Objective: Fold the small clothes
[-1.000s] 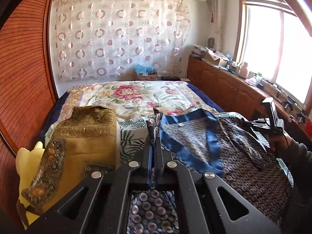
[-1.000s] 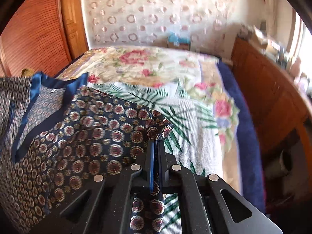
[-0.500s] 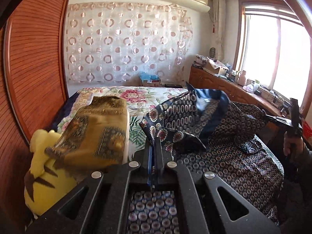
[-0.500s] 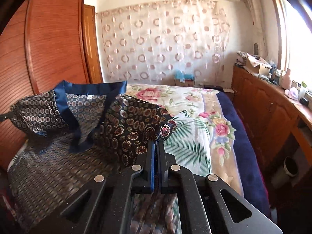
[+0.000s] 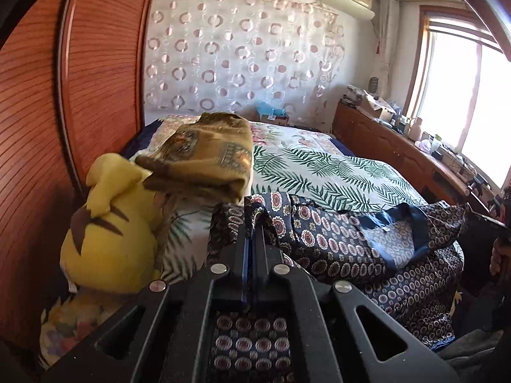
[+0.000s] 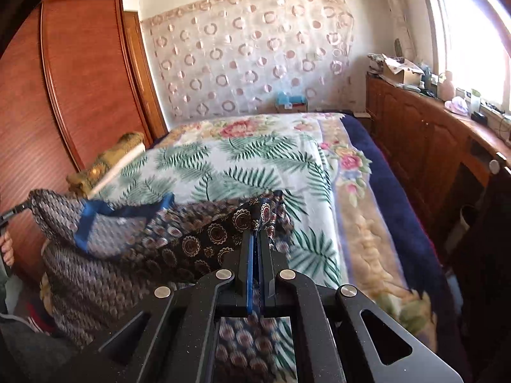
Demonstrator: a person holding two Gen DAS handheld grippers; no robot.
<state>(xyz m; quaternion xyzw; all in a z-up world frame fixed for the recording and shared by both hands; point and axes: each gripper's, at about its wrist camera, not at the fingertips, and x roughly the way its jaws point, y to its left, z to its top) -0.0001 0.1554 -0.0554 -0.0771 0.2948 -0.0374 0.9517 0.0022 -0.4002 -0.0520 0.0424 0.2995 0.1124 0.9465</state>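
We hold the dark patterned garment (image 5: 335,249) stretched between us over the near end of the bed (image 6: 319,191), above its palm-leaf cover. Our left gripper (image 5: 254,223) has its jaws clenched on one corner of the cloth, beside a yellow plush toy (image 5: 108,242). Our right gripper (image 6: 257,223) pinches the opposite corner, jaws likewise clamped.

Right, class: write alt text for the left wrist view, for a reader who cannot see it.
The left gripper is shut on a corner of a dark patterned garment with blue trim, spread across a bed covered in palm-leaf print. To its left sit a yellow plush toy and a folded brown-gold cloth.
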